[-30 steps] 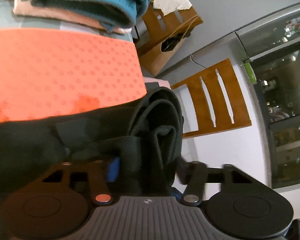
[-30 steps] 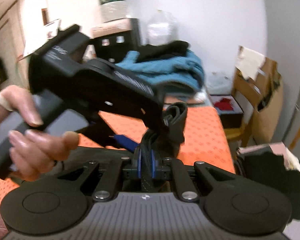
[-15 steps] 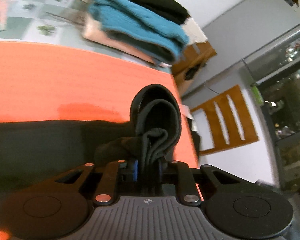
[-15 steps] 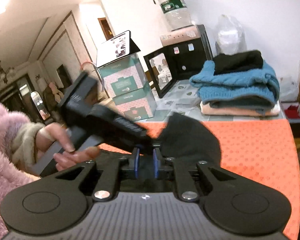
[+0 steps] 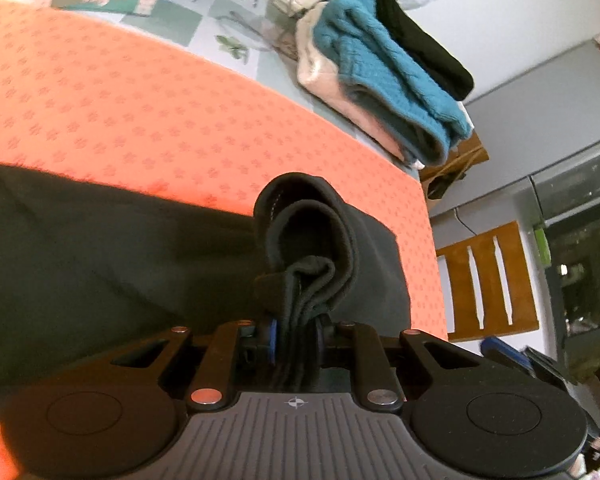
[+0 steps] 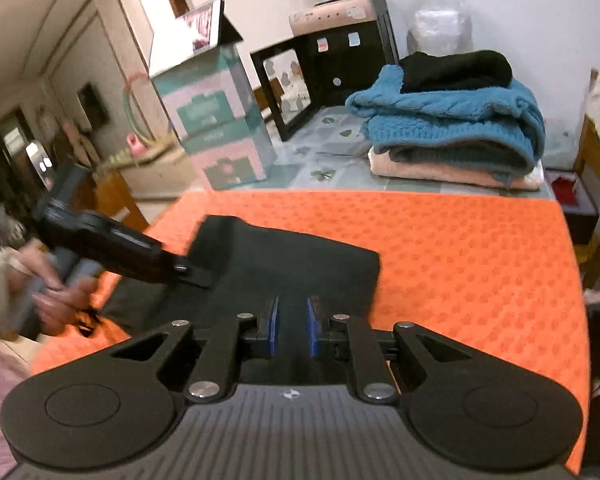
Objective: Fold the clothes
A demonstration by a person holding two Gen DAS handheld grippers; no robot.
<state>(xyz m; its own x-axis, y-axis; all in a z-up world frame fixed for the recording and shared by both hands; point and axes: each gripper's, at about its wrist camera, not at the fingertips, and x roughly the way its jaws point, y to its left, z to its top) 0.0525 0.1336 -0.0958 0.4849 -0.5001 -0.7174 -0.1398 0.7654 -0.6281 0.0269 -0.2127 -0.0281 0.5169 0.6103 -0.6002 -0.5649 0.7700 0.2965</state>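
The left claw [image 5: 296,336] is clamped on a bunched edge of the dark garment [image 6: 284,256], which lies on the orange mat [image 6: 460,248]; the right claw [image 6: 292,326] stands parted above it, bare mat stretching toward the folded stack [image 6: 452,128]

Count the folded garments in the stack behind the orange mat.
3: black garment on top, blue knit sweater in the middle, pink garment at the bottom. More may be hidden within.

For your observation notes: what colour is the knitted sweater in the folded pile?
Teal blue, clearest in the right wrist view: knitted sweater.
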